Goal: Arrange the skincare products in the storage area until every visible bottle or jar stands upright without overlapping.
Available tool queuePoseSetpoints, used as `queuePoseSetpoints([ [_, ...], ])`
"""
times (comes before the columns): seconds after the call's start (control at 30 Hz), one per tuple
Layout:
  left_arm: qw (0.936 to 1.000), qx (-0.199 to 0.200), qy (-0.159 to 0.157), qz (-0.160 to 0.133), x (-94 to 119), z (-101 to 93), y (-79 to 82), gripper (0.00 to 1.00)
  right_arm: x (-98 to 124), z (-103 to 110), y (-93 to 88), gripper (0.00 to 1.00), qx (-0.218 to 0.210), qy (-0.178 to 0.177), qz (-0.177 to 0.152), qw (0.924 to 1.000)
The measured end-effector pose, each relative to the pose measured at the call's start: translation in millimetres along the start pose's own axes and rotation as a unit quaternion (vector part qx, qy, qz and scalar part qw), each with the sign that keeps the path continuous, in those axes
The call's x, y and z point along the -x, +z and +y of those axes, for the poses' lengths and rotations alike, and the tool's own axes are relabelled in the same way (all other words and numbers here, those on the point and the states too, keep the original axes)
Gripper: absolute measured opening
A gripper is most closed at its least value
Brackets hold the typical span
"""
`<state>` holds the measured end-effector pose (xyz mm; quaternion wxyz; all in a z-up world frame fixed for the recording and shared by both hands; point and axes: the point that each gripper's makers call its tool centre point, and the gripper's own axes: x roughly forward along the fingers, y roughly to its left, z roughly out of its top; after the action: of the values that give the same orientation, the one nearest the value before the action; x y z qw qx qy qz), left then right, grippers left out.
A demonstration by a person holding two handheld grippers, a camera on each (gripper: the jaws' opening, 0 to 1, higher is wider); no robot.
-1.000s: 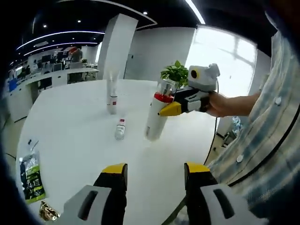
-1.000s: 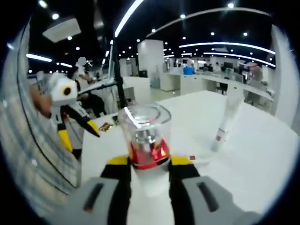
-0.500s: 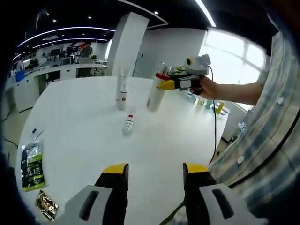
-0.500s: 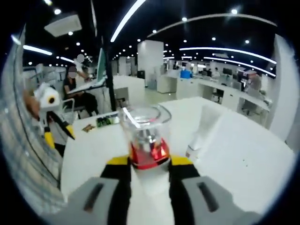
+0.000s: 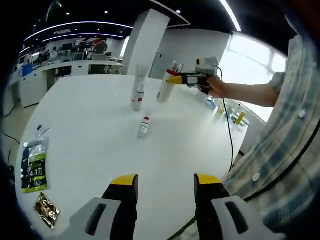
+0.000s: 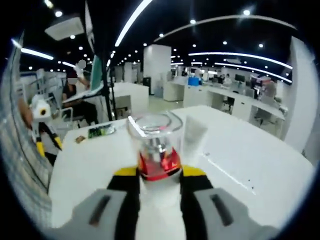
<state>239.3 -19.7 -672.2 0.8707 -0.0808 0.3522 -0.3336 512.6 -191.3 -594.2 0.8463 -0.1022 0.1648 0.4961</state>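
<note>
My right gripper [image 6: 159, 176] is shut on a white bottle [image 6: 156, 150] with a red collar and a clear cap. In the left gripper view the right gripper [image 5: 176, 79] holds that white bottle [image 5: 164, 90] far out over the white table [image 5: 90, 135], just right of an upright white tube [image 5: 138, 88]. A small clear bottle [image 5: 144, 126] with a red-and-white cap lies on its side nearer to me. The white tube [image 6: 194, 135] shows just behind the held bottle in the right gripper view. My left gripper [image 5: 161, 186] stands open over the near table edge, holding nothing.
A green-and-black packet [image 5: 33, 165] and a gold wrapper [image 5: 48, 211] lie at the table's near left. The packet [image 6: 100, 131] also shows on the table in the right gripper view, and the left gripper [image 6: 41, 131] is at left. Office desks and a white pillar [image 5: 146, 40] stand beyond.
The right gripper has carried the white bottle farther across the table, up beside the upright tube. The left gripper has stayed open near the table edge.
</note>
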Motion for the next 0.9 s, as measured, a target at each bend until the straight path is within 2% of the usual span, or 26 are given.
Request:
queuePoseSetpoints([
  [0.2, 0.9999, 0.009, 0.004, 0.008, 0, 3.0, -2.6, 0.46, -9, -27, -4.8, 0.27, -0.016, -0.003, -0.011, 0.9998],
  [0.33, 0.9997, 0.02, 0.007, 0.008, 2, 5.7, -3.6, 0.45, -16, -36, -10.8, 0.27, -0.021, 0.004, -0.021, 0.9996],
  [0.57, 0.9992, 0.028, 0.016, 0.021, 7, 9.5, -9.9, 0.45, -31, -46, -24.1, 0.27, -0.02, 0.016, -0.005, 0.9997],
  [0.9, 0.9982, 0.046, 0.03, 0.024, 9, 8.1, -13.5, 0.44, -47, -59, -33.3, 0.27, -0.015, 0.045, 0.008, 0.9989],
])
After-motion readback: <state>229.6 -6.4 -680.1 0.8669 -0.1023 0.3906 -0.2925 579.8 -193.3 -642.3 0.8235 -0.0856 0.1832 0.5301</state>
